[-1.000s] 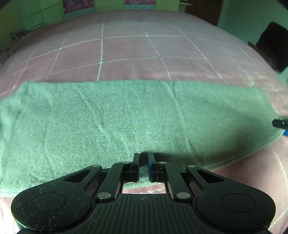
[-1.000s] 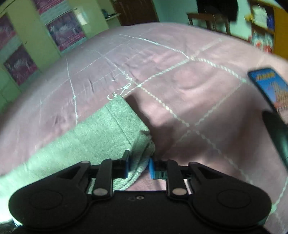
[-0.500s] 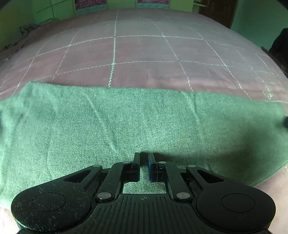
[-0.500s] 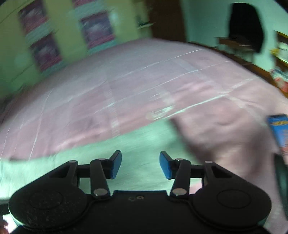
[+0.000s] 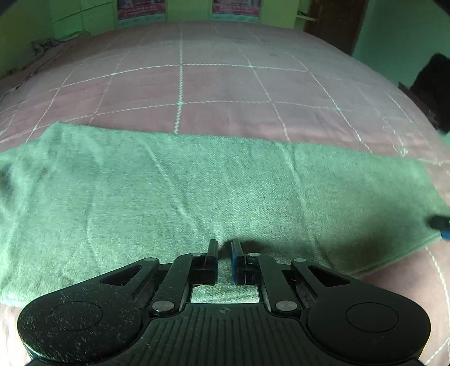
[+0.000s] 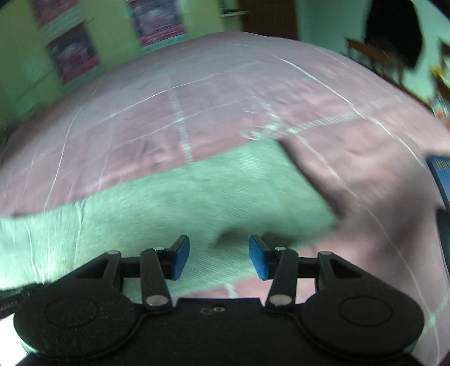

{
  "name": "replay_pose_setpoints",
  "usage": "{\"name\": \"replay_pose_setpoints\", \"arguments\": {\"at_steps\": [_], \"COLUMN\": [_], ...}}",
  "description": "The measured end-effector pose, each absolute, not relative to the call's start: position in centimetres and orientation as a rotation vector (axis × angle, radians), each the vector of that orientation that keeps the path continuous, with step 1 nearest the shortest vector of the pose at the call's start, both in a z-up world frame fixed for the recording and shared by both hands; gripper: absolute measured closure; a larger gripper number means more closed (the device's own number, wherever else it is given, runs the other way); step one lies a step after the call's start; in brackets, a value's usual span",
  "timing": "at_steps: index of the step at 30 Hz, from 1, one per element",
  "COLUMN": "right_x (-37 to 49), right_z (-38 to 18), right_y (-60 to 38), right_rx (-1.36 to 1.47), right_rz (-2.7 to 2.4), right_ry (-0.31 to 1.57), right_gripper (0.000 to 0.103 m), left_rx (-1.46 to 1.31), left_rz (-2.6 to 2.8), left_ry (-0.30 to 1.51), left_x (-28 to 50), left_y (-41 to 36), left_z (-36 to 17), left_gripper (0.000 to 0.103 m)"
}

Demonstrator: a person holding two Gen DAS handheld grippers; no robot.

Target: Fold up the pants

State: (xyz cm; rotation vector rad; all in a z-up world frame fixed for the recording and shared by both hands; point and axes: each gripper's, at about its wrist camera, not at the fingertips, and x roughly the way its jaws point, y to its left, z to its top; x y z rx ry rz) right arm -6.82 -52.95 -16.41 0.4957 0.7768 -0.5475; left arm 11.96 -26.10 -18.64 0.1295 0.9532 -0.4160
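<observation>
Green walls (image 5: 393, 42) are closing in the room behind a bed whose pink quilted cover (image 5: 213, 84), crossed by pale stitched lines, is filling both views; posters (image 5: 140, 8) are hanging at 12 o'clock on the far wall, and a dark door (image 5: 334, 25) is standing toward 1 o'clock in the left wrist view. Green pants (image 5: 197, 191) are lying flat on the cover as a long folded band, stretching from 9 o'clock to 3 o'clock across the left wrist view, with one creased end near 3 o'clock; in the blurred right wrist view the same cloth (image 6: 174, 202) is reaching from 9 o'clock toward the centre, its end edge slanting from 1 o'clock down to 4 o'clock. The left gripper (image 5: 224, 247) is pinching a small ridge of the pants' near edge at 6 o'clock, its jaws standing almost together on the cloth; the right gripper (image 6: 218, 253) is hanging over the end of the pants with its blue pads (image 6: 180, 256) spread wide and nothing between them; its tip (image 5: 438, 223) is also showing at 3 o'clock in the left wrist view. A blue object (image 6: 441, 174) is lying on the cover at 3 o'clock in the right wrist view.
</observation>
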Motion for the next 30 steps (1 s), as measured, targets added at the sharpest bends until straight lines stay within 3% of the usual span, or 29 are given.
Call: {"name": "replay_pose_setpoints", "arguments": {"at_steps": [11, 13, 14, 15, 22, 30], "right_x": [-9.8, -9.0, -8.8, -8.6, -6.8, 1.5], "right_z": [-18.7, -18.7, -18.7, -18.6, -14.2, -10.1], "right_y": [-57.5, -57.4, -57.3, -57.1, -54.0, -40.6], "right_rx": [0.813, 0.796, 0.794, 0.791, 0.648, 0.401], "right_rz": [-0.690, -0.682, -0.674, -0.659, -0.609, -0.233], "right_ry": [0.693, 0.698, 0.693, 0.686, 0.588, 0.565], "right_gripper": [0.060, 0.068, 0.086, 0.091, 0.091, 0.091], "left_rx": [0.123, 0.124, 0.124, 0.121, -0.003, -0.071], "left_rz": [-0.417, -0.412, -0.412, -0.414, -0.390, -0.233], "left_ry": [1.000, 1.006, 1.011, 1.018, 1.019, 0.951], "left_x": [11.6, 11.8, 11.9, 12.0, 13.5, 16.0], "left_y": [-26.4, -26.6, -26.6, -26.6, -22.2, -12.4], "left_z": [-20.2, -20.3, -20.3, -20.2, -17.6, -15.7], "left_gripper": [0.096, 0.096, 0.096, 0.096, 0.096, 0.096]}}
